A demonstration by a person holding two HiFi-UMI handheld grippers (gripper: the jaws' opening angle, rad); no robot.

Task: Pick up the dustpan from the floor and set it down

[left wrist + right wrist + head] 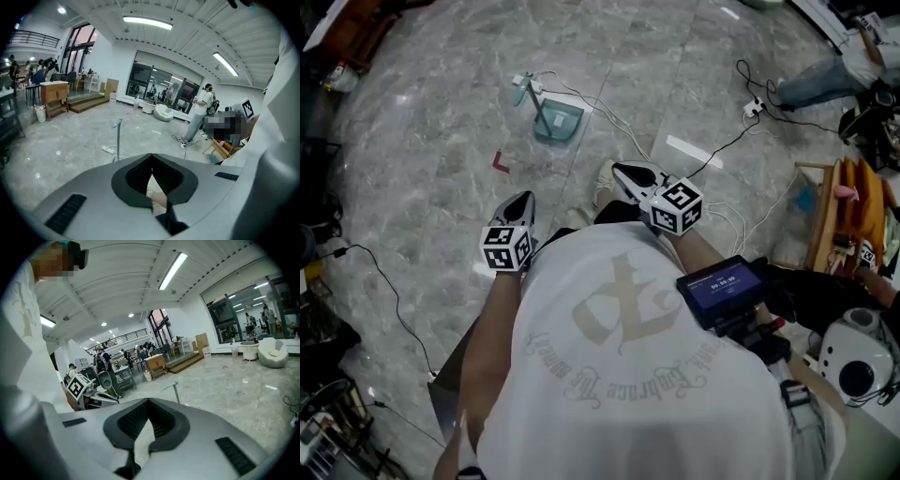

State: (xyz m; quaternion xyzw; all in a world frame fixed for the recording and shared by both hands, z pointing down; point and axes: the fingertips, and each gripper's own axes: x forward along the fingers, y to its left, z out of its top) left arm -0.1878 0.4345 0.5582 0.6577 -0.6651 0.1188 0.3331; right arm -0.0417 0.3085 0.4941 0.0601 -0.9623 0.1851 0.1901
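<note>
The teal dustpan (556,120) lies on the grey marble floor ahead of me, its long handle (532,98) standing up. That handle (117,139) rises over the left jaws in the left gripper view, and the same handle (176,391) shows in the right gripper view. My left gripper (519,204) hangs at my left side, well short of the dustpan, shut and empty (152,157). Beside my right side, my right gripper (631,174) is also apart from the pan, its jaws closed together with nothing between them (149,400).
A white power strip and cable (586,98) run past the dustpan. A red mark (500,162) and a white strip (694,152) lie on the floor. Black cables (389,286) trail at the left. A wooden rack (827,217) and a seated person (830,77) are at the right.
</note>
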